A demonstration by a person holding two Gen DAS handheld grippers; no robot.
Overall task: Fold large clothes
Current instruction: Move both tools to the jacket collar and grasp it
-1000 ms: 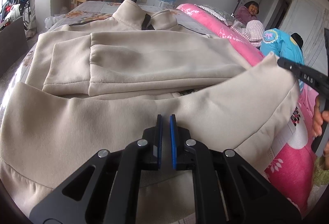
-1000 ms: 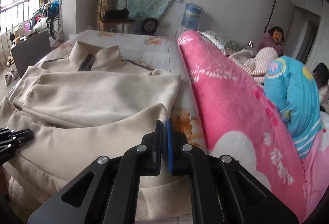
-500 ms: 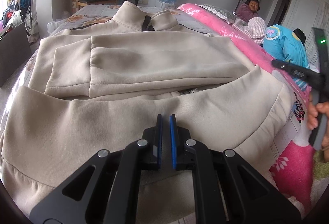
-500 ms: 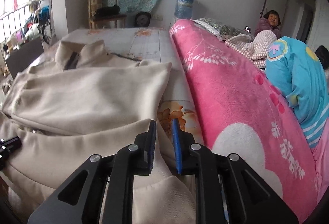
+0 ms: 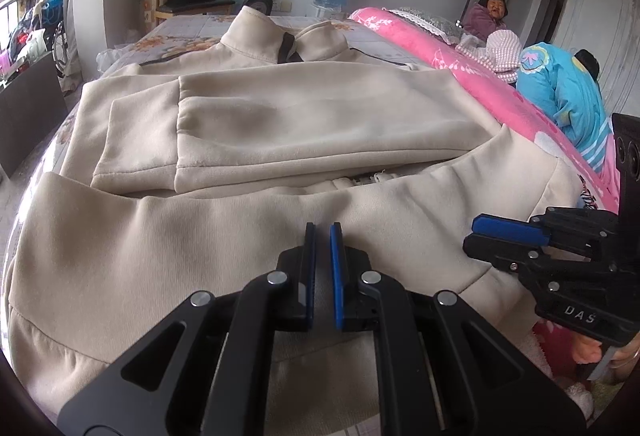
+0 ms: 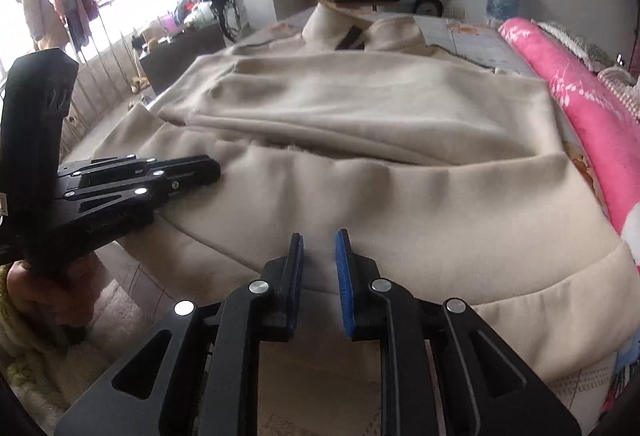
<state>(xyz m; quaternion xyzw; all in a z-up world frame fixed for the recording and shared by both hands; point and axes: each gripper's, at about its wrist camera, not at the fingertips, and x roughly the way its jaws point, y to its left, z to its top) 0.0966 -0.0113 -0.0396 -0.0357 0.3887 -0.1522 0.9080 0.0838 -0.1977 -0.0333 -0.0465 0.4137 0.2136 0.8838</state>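
Now 2 grippers, left gripper [image 5: 322,232] and right gripper [image 6: 319,242] (parted), hover over beige jacket [image 5: 280,124].

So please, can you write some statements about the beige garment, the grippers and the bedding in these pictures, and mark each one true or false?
1. The beige garment lies on the bed with its collar at the far end. True.
2. The left gripper stands wide open. False: its jaws are nearly together, with no cloth seen between them.
3. A pink blanket lies to the right of the garment. True.
4. The right gripper clamps a fold of cloth. False: a gap shows between its pads, nothing in it.
5. Both sleeves hang off the bed. False: they lie folded across the body.
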